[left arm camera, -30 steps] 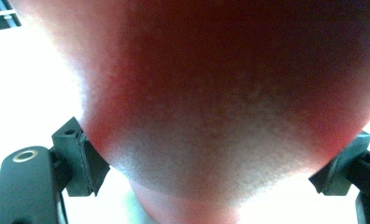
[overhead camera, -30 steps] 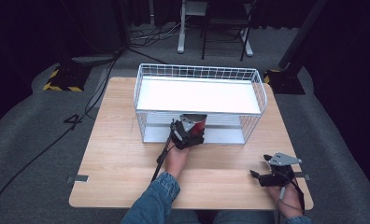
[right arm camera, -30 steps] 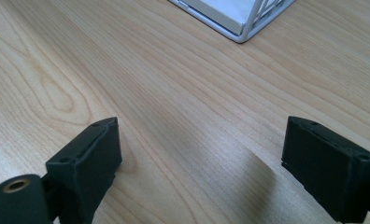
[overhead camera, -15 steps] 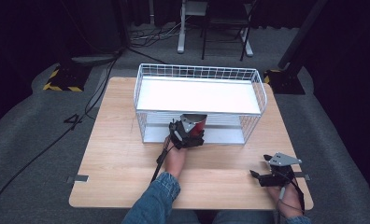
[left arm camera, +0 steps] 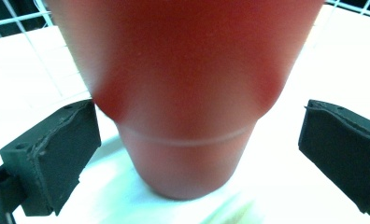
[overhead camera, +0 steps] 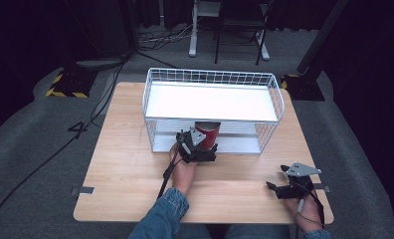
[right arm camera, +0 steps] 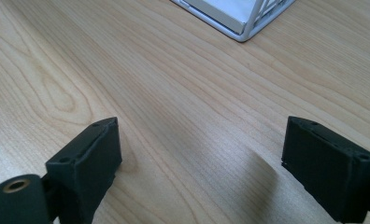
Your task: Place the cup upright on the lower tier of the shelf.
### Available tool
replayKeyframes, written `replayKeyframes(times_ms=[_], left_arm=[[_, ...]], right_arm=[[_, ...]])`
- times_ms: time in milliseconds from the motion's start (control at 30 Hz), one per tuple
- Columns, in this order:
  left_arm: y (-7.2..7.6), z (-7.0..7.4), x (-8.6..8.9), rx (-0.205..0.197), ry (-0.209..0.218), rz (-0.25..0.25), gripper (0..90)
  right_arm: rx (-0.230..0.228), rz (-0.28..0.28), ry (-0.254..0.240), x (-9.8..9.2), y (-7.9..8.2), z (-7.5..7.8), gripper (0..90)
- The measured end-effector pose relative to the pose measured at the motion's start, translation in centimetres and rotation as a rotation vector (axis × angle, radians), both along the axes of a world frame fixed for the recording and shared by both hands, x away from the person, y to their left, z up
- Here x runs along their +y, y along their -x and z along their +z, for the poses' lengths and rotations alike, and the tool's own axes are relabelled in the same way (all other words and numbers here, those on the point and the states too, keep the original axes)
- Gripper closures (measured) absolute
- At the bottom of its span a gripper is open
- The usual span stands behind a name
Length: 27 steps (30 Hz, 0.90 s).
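Red cup is standing on the lower shelf of the white wire rack, under its top tray. Left gripper is sitting spread, one jaw either side of the cup, neither touching. Likely a grasp or a release, can't tell which. If grasping: centre first, close low on the taper, avoid the wires. Right gripper is idling spread over the wooden surface.

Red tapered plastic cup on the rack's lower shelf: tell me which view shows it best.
The left gripper view. The red tapered plastic cup stands close up on the white shelf, between the left gripper's open jaws, neither pad touching it. The high view shows just part of it under the white wire rack's upper shelf. The right gripper view shows wooden table and a rack corner.
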State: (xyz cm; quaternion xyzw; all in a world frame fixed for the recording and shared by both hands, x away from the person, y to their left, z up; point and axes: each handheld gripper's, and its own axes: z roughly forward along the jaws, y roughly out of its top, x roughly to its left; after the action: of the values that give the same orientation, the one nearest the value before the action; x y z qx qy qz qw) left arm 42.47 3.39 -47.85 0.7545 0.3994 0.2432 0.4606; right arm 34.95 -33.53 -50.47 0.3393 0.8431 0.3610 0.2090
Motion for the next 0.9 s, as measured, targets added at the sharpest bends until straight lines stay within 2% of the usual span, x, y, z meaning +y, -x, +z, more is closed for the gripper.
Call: replayKeyframes(times_ms=[67,200,233,433,633,767,900], left_arm=[[0.5,0.3,0.4,0.007,0.012,-0.005,0.0],[1.9,1.3,1.4,-0.02,0.036,-0.013,0.0],[2.7,1.7,2.0,-0.026,0.039,-0.017,0.0],[4.4,2.7,3.8,-0.02,0.042,-0.028,0.0],[6.8,3.8,6.2,-0.047,0.048,-0.026,0.0],[8.2,4.1,8.1,-0.046,0.053,-0.011,0.0],[9.2,4.2,9.4,-0.04,0.039,-0.01,0.0]], right_arm=[[0.002,0.0,-0.001,0.0,0.0,0.0,11.9],[0.008,0.001,-0.003,0.0,-0.1,0.0,12.0],[0.017,0.001,-0.009,-0.1,-0.2,0.0,12.0],[0.024,0.006,-0.012,-0.1,-0.3,0.0,11.9],[0.039,0.012,-0.022,0.0,-0.6,0.0,11.9],[0.038,0.013,-0.021,0.0,-0.7,0.0,11.9],[0.032,0.013,-0.018,0.1,-0.6,0.0,11.9]])
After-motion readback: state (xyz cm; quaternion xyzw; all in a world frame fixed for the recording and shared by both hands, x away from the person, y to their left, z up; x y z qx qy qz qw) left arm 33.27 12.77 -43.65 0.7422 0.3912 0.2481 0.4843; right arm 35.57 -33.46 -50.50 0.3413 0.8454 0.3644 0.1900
